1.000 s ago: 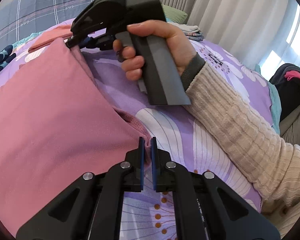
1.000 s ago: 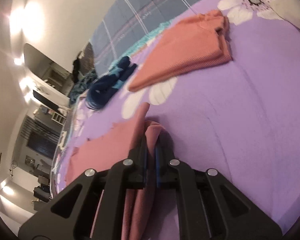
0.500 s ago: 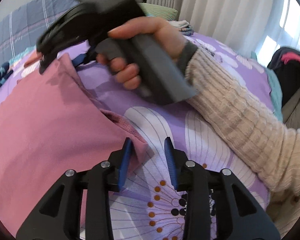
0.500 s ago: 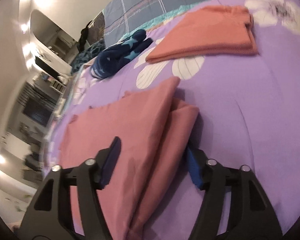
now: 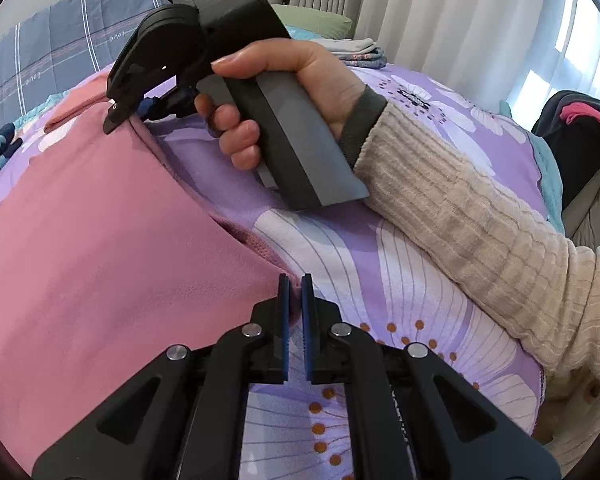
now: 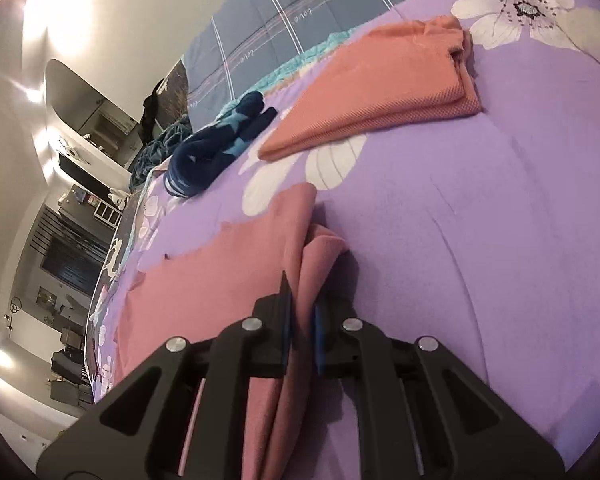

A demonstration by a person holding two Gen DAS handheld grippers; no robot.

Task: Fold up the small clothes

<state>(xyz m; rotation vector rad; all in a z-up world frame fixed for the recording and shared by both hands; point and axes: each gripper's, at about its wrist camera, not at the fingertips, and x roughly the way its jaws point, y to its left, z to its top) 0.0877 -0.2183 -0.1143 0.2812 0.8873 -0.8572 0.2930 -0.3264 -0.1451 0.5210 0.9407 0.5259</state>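
A pink garment [image 5: 100, 248] lies folded flat on the purple flowered bedspread [image 5: 400, 264]. My left gripper [image 5: 295, 280] is shut on its near right corner. My right gripper [image 5: 140, 110], held by a hand [image 5: 300, 80] in a cream ribbed sleeve, bites the garment's far right corner. In the right wrist view the right gripper [image 6: 302, 292] has its jaws closing, with the doubled edge of the pink garment [image 6: 220, 280] pinched between the pads. The fabric rises in a fold between the fingers.
A folded orange garment [image 6: 380, 88] and a crumpled navy garment [image 6: 216, 148] lie farther up the bed. A grey-blue checked blanket [image 6: 284, 12] lies beyond them. A small stack of folded clothes [image 5: 356, 54] sits by the curtains. Dark clothing [image 5: 572, 128] hangs off the bed's right side.
Both grippers opened and let the pink garment's edge lie loose half a second ago. Both have since closed again on its right edge at nearly the same places.
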